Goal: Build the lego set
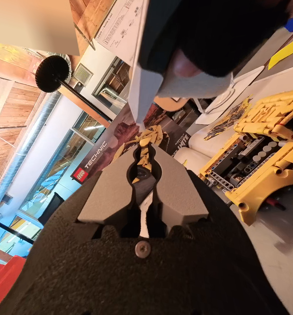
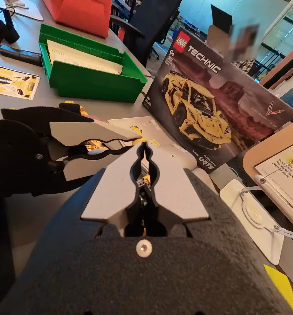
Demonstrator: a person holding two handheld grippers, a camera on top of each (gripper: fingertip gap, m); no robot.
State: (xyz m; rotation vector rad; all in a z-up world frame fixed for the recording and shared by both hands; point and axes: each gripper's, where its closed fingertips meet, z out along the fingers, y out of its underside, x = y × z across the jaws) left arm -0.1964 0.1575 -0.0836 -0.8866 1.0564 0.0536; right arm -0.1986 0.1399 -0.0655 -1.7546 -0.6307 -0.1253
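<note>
My left gripper (image 1: 145, 145) is shut on a small yellow lego piece (image 1: 144, 141). In the right wrist view it comes in from the left (image 2: 139, 138) with the yellow piece (image 2: 140, 140) pinched at its tips. My right gripper (image 2: 144, 144) is shut, its tips right against that piece; I cannot tell if it grips it. In the left wrist view it reaches down from above (image 1: 141, 125). The partly built yellow car model (image 1: 255, 153) lies on the table to the right of the left gripper.
The lego box (image 2: 210, 102) stands just behind both grippers, with an open instruction booklet (image 2: 161, 136) in front of it. A green bin (image 2: 94, 81) and a sticker sheet (image 2: 11, 83) lie to the left. A white stand plate (image 2: 249, 219) and a board with paper (image 2: 278, 170) are at the right.
</note>
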